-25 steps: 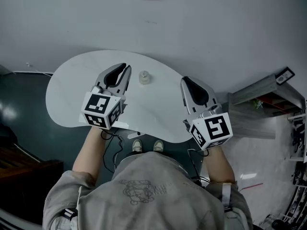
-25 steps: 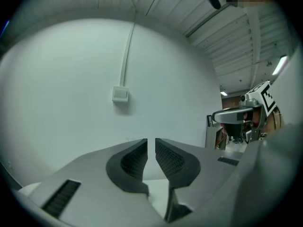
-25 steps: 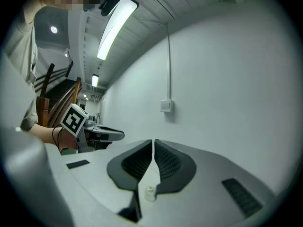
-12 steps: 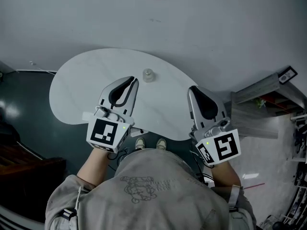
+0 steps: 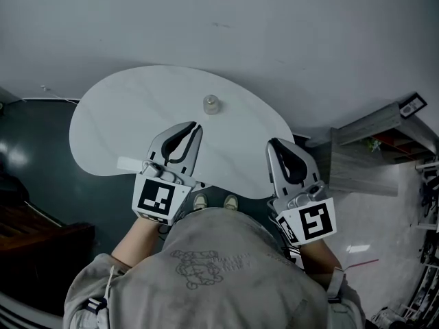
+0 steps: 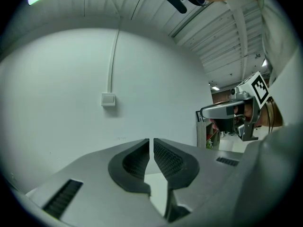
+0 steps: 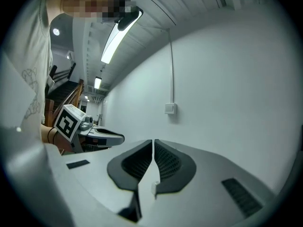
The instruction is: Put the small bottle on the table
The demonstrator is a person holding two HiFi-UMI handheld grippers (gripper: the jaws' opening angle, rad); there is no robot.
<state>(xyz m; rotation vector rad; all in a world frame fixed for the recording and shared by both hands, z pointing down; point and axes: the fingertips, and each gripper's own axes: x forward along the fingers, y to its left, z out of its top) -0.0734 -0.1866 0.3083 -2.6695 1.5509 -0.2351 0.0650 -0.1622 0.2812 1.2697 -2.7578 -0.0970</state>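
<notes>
The small bottle stands upright on the white desk, toward its far edge, and touches neither tool. It looks like a squat, pale, see-through bottle with a narrower top. Judging by its size it should be light and stiff, with a smooth and probably slippery wall. If it is glass, it could tip or crack when knocked. The safest hold would be across the wider body, low down, with 1 finger on each side, rather than on the narrow top.

It is the only container in sight. Whether it holds anything is too small to tell.

The left gripper has its fingers together with nothing between them. The right gripper is the same, with its fingers closed on nothing. Both hang over the near side of the desk, well apart from the bottle, so the placing looks done.
</notes>
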